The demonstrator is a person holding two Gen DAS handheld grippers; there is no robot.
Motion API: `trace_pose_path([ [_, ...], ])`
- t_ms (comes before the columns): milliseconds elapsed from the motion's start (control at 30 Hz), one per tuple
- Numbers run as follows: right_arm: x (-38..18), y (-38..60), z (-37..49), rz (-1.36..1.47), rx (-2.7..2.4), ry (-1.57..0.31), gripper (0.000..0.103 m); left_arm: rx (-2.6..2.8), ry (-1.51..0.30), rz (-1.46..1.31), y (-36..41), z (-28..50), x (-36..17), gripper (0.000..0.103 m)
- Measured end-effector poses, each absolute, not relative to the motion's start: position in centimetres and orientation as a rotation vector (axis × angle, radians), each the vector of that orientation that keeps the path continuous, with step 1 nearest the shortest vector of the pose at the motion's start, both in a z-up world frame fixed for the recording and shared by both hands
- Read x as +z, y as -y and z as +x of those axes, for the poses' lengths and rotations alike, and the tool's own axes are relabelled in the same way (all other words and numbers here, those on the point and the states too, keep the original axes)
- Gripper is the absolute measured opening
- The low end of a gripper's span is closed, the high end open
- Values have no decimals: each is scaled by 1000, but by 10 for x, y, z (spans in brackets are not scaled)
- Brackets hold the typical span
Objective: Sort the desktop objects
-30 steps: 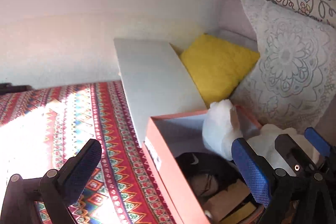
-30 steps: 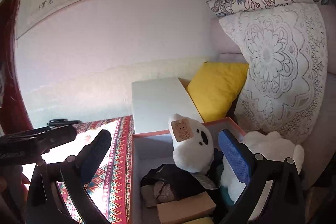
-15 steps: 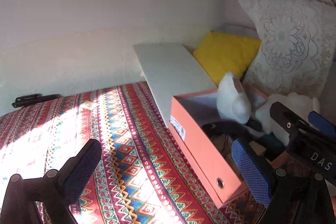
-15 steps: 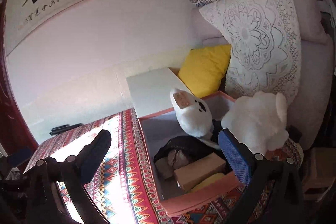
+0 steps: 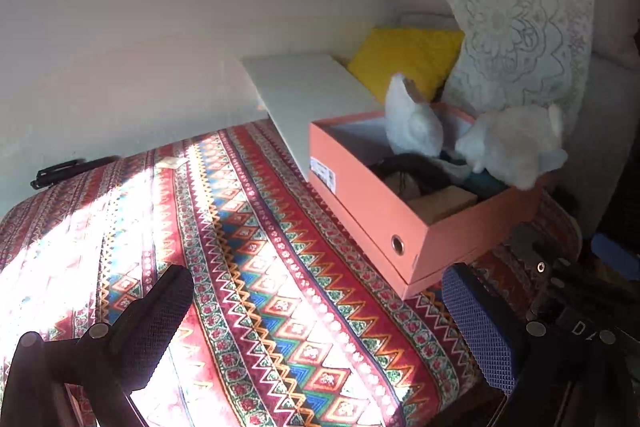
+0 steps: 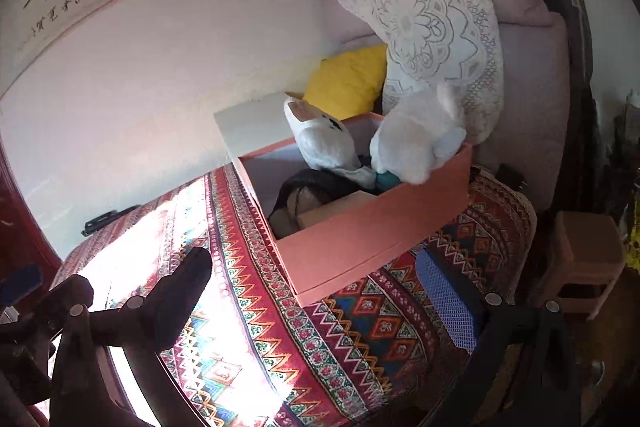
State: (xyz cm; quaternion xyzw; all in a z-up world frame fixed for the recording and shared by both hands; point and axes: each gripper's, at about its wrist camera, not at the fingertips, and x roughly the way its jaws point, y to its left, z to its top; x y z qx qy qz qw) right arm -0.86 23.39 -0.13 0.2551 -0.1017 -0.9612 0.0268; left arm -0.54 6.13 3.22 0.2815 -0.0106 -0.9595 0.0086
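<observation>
An orange shoe box (image 5: 404, 223) (image 6: 360, 239) stands open on the patterned tablecloth (image 5: 256, 267) (image 6: 360, 315), its white lid (image 5: 308, 95) leaning behind it. Inside lie a white plush toy (image 5: 414, 119) (image 6: 320, 139), a second fluffy white plush (image 5: 516, 143) (image 6: 416, 143) hanging over the far edge, a black cap (image 5: 412, 167) (image 6: 316, 187) and a brown cardboard block (image 5: 444, 201) (image 6: 336, 209). My left gripper (image 5: 320, 315) and right gripper (image 6: 316, 291) both hover open and empty, in front of the box and clear of it.
A black pen-like object (image 5: 68, 169) (image 6: 104, 221) lies at the cloth's far left edge by the wall. A yellow cushion (image 5: 404, 61) and lace pillows (image 6: 436, 27) crowd behind the box. A brown stool (image 6: 580, 259) stands right of the table.
Both grippers have pulled back and up from the box, so it looks smaller and farther off. The fluffy plush now rests over the box's far edge. Both stayed open.
</observation>
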Motion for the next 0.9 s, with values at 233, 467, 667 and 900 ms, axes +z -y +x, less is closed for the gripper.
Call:
trace_pose_path([
  [233, -8, -222, 19, 886, -2980, 176, 103, -3037, 72, 901, -69, 22, 26, 102],
  [467, -1, -221, 32, 898, -3022, 121, 103, -3114, 55, 906, -72, 36, 26, 102],
  [667, 8, -219, 34, 887, -3055, 71, 103, -3135, 46, 894, -69, 39, 26, 102],
  [900, 4, -216, 26, 966, -3042, 67, 103, -3171, -41, 936, -59, 36, 18, 102],
])
